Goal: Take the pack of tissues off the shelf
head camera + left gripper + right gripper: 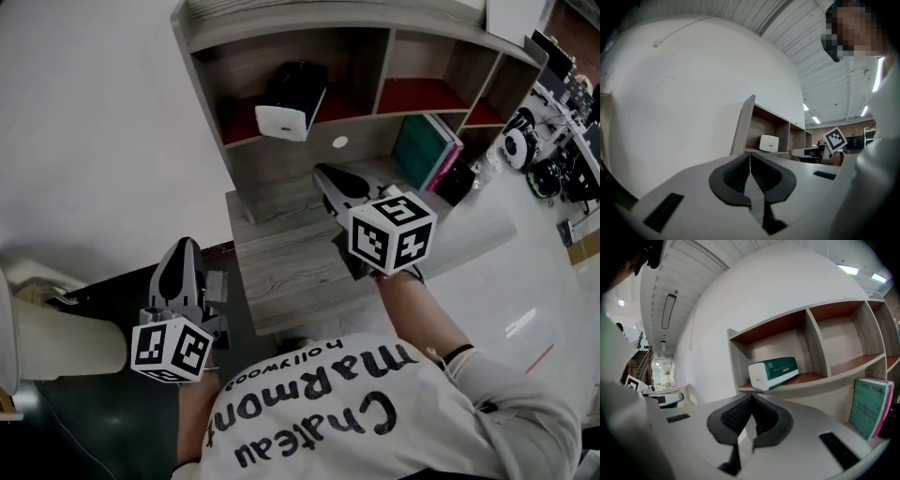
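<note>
Standing against a white wall (94, 112), the shelf (309, 17) fills the head view from 11 to 2 o'clock. A grey wood-grain desk (291, 253) lies below it toward the centre. The upper row of the shelf has three open compartments with red-brown floors. Several books (427, 150) stand upright on the desk under that row, at 2 o'clock from centre, the outermost with a green cover.

The pack of tissues (291, 98) lies flat in the left compartment, at 12 o'clock in the head view, with its white end facing outward. The right gripper view shows the pack (773, 372) green and white at 12 o'clock, just above the jaws but well apart from them.

The right gripper (323, 171) is over the desk at centre, pointing toward the shelf. Its jaws are clenched together with nothing between them (751, 399). The left gripper (185, 246) is at 8 o'clock, off the desk edge. It is likewise clenched and empty (750, 157), and the pack shows small at 1 o'clock beyond it.
</note>
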Tool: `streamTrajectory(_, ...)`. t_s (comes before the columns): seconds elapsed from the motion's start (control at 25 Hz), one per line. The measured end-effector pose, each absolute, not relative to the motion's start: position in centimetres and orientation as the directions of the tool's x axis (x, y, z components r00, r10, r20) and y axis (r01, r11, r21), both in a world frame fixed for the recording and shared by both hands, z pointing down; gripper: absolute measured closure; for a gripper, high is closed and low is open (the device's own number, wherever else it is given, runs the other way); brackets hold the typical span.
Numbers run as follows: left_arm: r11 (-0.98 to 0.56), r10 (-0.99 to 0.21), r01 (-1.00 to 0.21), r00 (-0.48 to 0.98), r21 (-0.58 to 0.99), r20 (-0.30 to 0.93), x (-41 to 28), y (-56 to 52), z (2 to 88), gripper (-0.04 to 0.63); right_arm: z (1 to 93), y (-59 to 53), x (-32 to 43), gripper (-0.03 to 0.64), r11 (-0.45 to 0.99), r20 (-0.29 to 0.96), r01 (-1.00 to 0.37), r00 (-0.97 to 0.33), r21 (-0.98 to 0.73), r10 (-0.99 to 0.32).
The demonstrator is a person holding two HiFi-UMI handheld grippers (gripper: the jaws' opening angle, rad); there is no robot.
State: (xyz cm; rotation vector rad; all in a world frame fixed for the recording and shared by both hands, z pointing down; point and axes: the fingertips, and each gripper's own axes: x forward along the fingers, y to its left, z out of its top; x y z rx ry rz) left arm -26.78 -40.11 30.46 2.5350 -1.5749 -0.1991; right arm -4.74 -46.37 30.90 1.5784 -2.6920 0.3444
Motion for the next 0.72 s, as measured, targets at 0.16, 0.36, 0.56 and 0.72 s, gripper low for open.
streamTrajectory(0.16, -0.456, -0.889, -0.870, 0.456, 0.187, -0.044, -27.7, -41.4, 30.5, 0.574, 29.9, -47.2, -5.2, 0.607, 0.458, 0.074, -0.868, -0.478, -0.192, -0.875)
streamTrajectory(0.36, -0.452, -0.890, -0.870, 0.456, 0.197, -0.028, -29.0, -42.2, 31.1, 0.574, 27.6, -47.5, -5.6, 0.607, 0.456, 0.004, -0.863, -0.468, -0.219, -0.884)
streamTrajectory(0.56, -0.444, -0.892, -0.868, 0.452, 0.224, -0.016, -30.0, -42.5, 32.3, 0.574, 25.8, -47.7, -6.1, 0.607, 0.453, -0.026, -0.874, -0.456, -0.176, -0.890)
streamTrajectory(0.72, -0.444, -0.891, -0.865, 0.453, 0.233, -0.019, -30.2, -42.7, 32.5, 0.574, 25.0, -48.2, -6.1, 0.607, 0.430, -0.018, -0.893, -0.432, -0.133, -0.902)
